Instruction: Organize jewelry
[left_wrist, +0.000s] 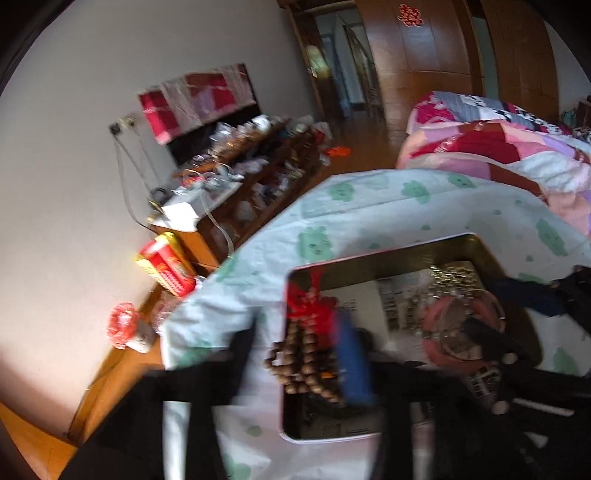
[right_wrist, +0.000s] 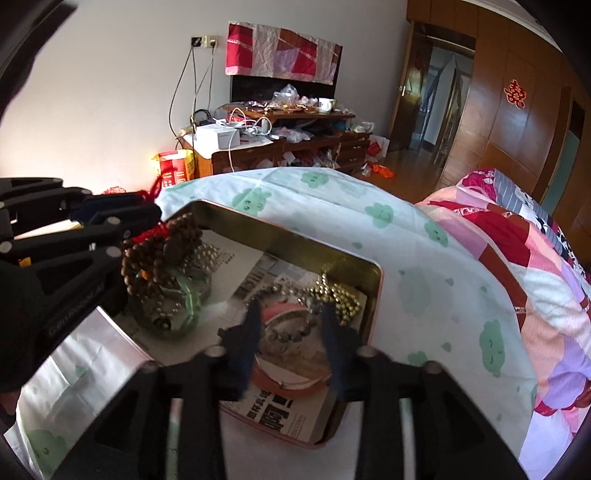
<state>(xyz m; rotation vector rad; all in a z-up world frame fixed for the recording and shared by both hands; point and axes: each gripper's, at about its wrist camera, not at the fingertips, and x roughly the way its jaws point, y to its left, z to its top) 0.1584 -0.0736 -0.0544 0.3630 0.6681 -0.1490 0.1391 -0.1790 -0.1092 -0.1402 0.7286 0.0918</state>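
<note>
Your left gripper (right_wrist: 122, 221) is clamped on the wooden bead string (right_wrist: 162, 247) above the tin (right_wrist: 373, 306), your right gripper (right_wrist: 291, 347) spread around the pink bangle (right_wrist: 291, 376).

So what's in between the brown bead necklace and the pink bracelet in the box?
In the right wrist view, a green bangle and bare newspaper lining lie between the wooden beads and the pink bracelet.

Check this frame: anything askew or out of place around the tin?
Nothing looks damaged. The wooden bead string with its red tassel hangs bunched from the left gripper over the tin's rim, not yet laid inside.
</note>
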